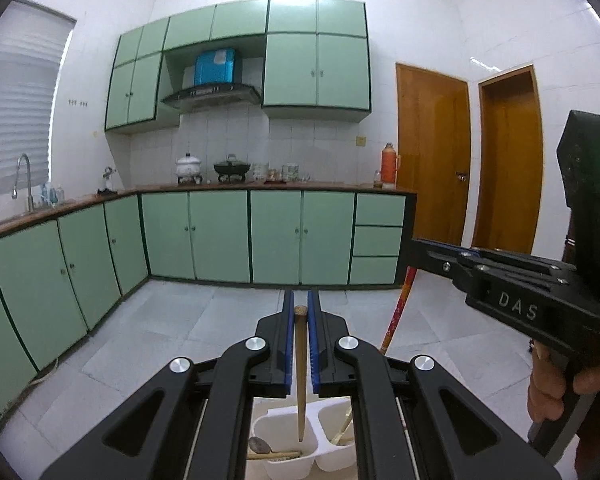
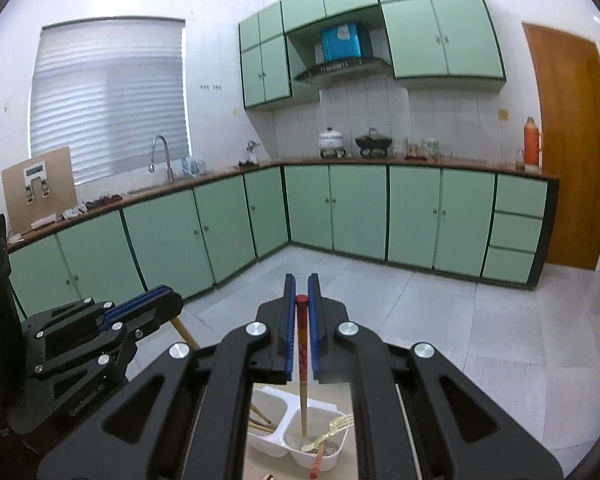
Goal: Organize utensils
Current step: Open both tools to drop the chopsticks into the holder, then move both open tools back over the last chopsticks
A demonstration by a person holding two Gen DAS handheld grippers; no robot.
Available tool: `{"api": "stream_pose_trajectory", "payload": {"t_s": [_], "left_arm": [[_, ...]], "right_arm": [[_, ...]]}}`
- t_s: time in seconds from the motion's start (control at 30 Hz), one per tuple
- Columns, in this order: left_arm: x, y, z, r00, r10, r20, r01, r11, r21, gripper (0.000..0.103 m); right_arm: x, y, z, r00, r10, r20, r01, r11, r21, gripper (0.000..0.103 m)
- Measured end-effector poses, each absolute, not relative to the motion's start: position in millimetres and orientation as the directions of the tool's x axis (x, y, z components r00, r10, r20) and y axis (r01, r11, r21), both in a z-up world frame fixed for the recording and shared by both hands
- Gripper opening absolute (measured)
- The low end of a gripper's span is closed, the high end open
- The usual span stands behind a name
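Note:
My left gripper [image 1: 300,304] is shut on a plain wooden chopstick [image 1: 300,368] that hangs tip down over the left compartment of a white two-compartment utensil holder [image 1: 278,418]. My right gripper [image 2: 300,288] is shut on a red-topped chopstick [image 2: 302,368] whose tip reaches into the right compartment of the holder [image 2: 288,404]. That compartment holds a clear plastic fork [image 2: 332,428] and another red chopstick [image 2: 318,460]. The left compartment holds a spoon [image 1: 260,445] and wooden chopsticks [image 2: 260,420]. The right gripper also shows in the left wrist view [image 1: 420,250], the left gripper in the right wrist view [image 2: 164,300].
The holder stands on a tan surface [image 2: 260,468] below both grippers. Beyond lies a tiled floor [image 2: 440,332] ringed by green cabinets [image 1: 220,236], with a sink faucet [image 2: 160,156], pots [image 1: 188,168] and an orange thermos [image 1: 390,162] on the counter, and wooden doors [image 1: 432,156].

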State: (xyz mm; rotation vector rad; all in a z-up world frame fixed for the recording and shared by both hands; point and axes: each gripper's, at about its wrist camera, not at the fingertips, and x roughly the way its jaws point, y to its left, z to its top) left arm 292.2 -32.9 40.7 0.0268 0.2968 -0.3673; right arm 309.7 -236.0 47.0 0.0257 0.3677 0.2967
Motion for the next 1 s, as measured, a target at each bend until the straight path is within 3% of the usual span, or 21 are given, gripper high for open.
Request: {"api": "stream_pose_trajectory", "payload": {"t_s": [0.23,0.3,0.37,0.53,0.6,0.83,1.0], "left_arm": [[319,-31,-1,0.854,-0.332,-0.401,0.339,0.939,-0.056,0.007],[316,-28,-6,0.850,-0.329,-0.411,0.334,0.941,-0.062,0.018],[309,-24,-5,0.854,-0.323,-0.407,0.329,0.943,-0.057,0.026],[285,-14,4,0.869,-0.312,-0.384,0.318,0.947,-0.050,0.041],[273,-11,9,0.878,-0.301,-0.372,0.308,0.951,-0.041,0.051],[220,1,5,0.890,-0.284,-0.356,0.288,0.957,-0.040,0.066],[186,5,-21,0.870,-0.274,-0.409,0.284,0.958,-0.039,0.071]], "right_arm": [[322,-231,10,0.856,0.280,-0.434,-0.272,0.959,0.083,0.010],[320,-231,5,0.853,0.276,-0.443,-0.266,0.960,0.087,0.010],[314,-234,4,0.856,0.268,-0.442,-0.256,0.963,0.088,0.018],[286,-238,11,0.890,0.226,-0.397,-0.213,0.974,0.076,0.056],[270,-241,14,0.906,0.207,-0.368,-0.196,0.978,0.068,0.065],[216,-245,10,0.929,0.167,-0.329,-0.167,0.986,0.028,0.085],[179,-242,-13,0.932,0.124,-0.340,-0.133,0.991,-0.001,0.090]]}}
